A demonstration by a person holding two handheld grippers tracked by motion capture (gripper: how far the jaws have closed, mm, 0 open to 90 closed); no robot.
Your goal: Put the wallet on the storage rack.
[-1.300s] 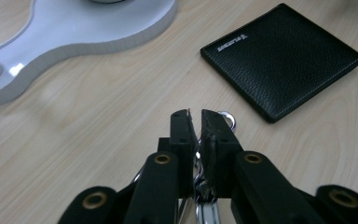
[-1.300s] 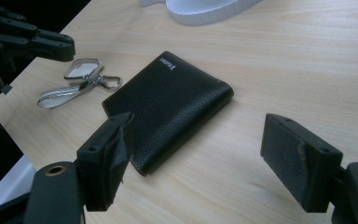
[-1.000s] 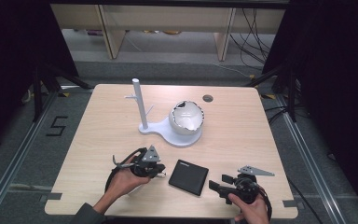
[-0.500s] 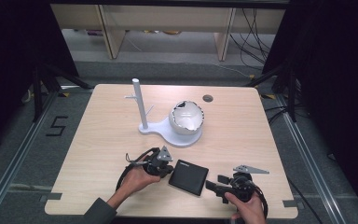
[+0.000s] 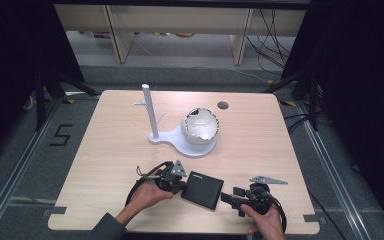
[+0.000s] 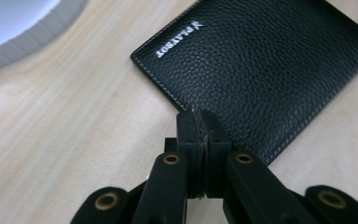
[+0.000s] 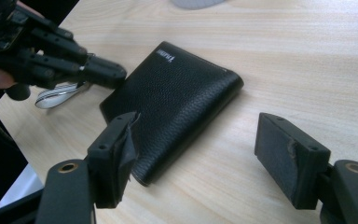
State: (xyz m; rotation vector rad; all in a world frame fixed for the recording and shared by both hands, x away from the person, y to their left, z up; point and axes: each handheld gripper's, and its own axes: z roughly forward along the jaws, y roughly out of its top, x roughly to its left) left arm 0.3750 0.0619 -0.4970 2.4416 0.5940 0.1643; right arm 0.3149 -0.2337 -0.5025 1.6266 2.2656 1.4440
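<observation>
Flat black leather wallet lies near the wooden table front edge. Left gripper fingers closed w/ nothing between, tips at its edge; right gripper fingers open, been closing a bit, nothing between them. Risk imo: closed tips just shove the wallet sideways, so right misses the pinch

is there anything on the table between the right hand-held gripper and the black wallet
Nothing visible. In the right gripper view, bare wood lies between the open right hand-held gripper and the black wallet. The shut left hand-held gripper is at the wallet's far edge, not in the way.
</observation>
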